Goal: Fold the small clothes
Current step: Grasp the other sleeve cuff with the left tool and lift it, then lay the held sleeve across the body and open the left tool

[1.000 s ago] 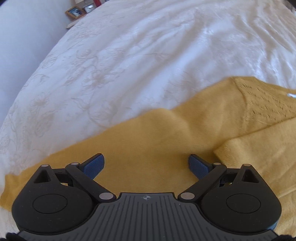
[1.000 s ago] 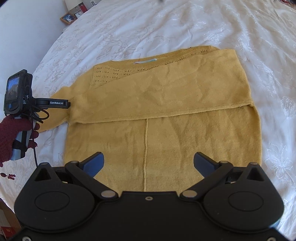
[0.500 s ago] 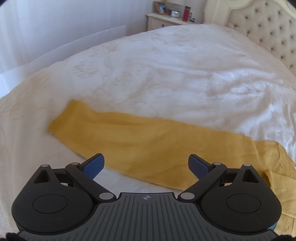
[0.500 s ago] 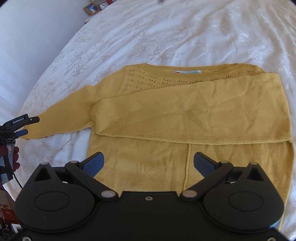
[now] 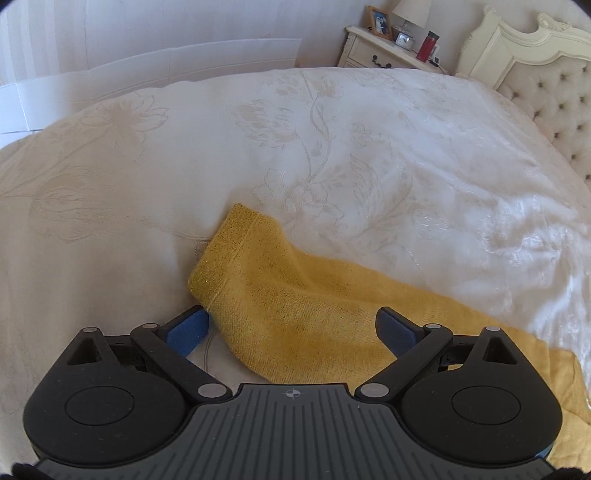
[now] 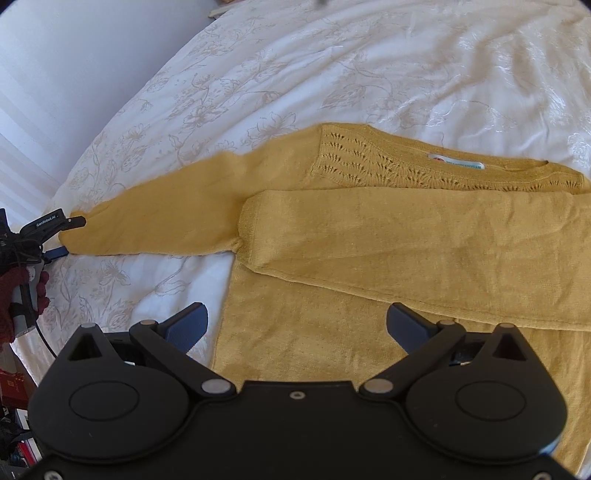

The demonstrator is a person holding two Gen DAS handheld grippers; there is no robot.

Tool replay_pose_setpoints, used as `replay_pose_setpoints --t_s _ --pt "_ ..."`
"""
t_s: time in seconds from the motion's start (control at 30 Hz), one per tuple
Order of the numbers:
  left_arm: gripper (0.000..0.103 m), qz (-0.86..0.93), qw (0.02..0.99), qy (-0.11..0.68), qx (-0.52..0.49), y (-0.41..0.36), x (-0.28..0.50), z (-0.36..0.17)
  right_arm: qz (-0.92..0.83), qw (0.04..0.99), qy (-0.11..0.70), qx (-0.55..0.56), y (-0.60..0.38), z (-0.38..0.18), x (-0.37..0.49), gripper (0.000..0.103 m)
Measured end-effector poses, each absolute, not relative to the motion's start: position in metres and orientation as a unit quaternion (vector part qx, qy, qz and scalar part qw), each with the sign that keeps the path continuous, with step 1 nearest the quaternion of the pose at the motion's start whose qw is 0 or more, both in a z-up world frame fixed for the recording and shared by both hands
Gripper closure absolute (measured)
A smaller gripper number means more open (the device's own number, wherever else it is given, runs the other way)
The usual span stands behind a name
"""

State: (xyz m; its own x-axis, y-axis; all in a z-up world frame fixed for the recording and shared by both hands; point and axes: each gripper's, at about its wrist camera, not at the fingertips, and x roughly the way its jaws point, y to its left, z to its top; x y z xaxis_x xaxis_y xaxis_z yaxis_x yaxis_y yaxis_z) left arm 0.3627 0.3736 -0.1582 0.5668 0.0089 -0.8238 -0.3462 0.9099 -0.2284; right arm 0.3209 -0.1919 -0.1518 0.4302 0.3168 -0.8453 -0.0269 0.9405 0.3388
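The yellow sweater (image 6: 388, 236) lies flat on the white bedspread (image 6: 332, 55), its neckline and label (image 6: 456, 161) toward the far side in the right wrist view and its hem toward that camera, so the body runs away from the right gripper. One sleeve is folded across the chest (image 6: 424, 240), its long axis crosswise, cuff end pointing left. The other sleeve (image 5: 295, 306) stretches straight out to the left, away from the body, ending at its ribbed cuff (image 5: 225, 254).

The left gripper (image 5: 291, 332) has its fingers spread wide, one to each side of that outstretched sleeve just behind the cuff; the left pad (image 5: 188, 330) sits beside the cloth edge and the right pad (image 5: 397, 332) over the cloth, and nothing is pinched between them. In the right wrist view the same gripper (image 6: 72, 236) shows at the sleeve's tip, held by a hand in a dark red knitted glove (image 6: 18, 299).

The right gripper (image 6: 297, 328) hangs released too, fingers wide apart over the lower left part of the sweater's body, near its side edge, gripping nothing.

Farther out, the bedspread carries a pale flower pattern. Beyond the bed stand a cream nightstand (image 5: 384, 50) with a picture frame (image 5: 380, 23), a small clock (image 5: 404, 38), a red bottle (image 5: 426, 46) and a lamp (image 5: 412, 11), and a tufted headboard (image 5: 543, 85) to the right. Nothing lies on the sweater itself.
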Motion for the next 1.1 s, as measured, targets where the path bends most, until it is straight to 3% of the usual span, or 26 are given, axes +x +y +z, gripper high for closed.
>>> replay_pose_setpoints --t_s 0.13,0.2,0.27,0.3,0.33,0.37,0.7,0.93,1.1 --pt "0.007 0.105 0.862 0.446 -0.217 0.383 0.364 -0.164 0.106 0.834 0.526 0.129 -0.186 -0.151 0.321 0.0" --pt "0.016 0.117 0.863 0.439 -0.222 0.384 0.36 -0.163 0.107 0.833 0.528 0.128 -0.185 -0.152 0.32 0.0" --pt "0.057 0.145 0.862 0.438 -0.21 0.384 0.356 -0.16 0.106 0.832 0.529 0.128 -0.185 -0.153 0.319 0.0" --pt "0.066 0.155 0.86 0.44 -0.207 0.386 0.356 -0.159 0.106 0.832 0.53 0.127 -0.186 -0.153 0.318 0.0" --pt "0.085 0.149 0.859 0.44 -0.214 0.388 0.355 -0.16 0.106 0.832 0.53 0.127 -0.186 -0.153 0.318 0.0" --pt "0.097 0.14 0.858 0.44 -0.224 0.391 0.354 -0.16 0.106 0.832 0.53 0.127 -0.187 -0.153 0.316 0.0" --pt "0.097 0.069 0.901 0.383 -0.193 0.329 0.34 -0.08 0.108 0.832 0.525 0.144 -0.206 -0.157 0.297 0.0" --pt "0.097 -0.047 0.937 0.307 -0.162 0.221 0.331 0.004 0.119 0.832 0.518 0.162 -0.235 -0.162 0.268 0.0" --pt "0.097 -0.14 0.939 0.283 -0.135 0.12 0.332 0.033 0.106 0.834 0.51 0.181 -0.272 -0.163 0.242 0.0"
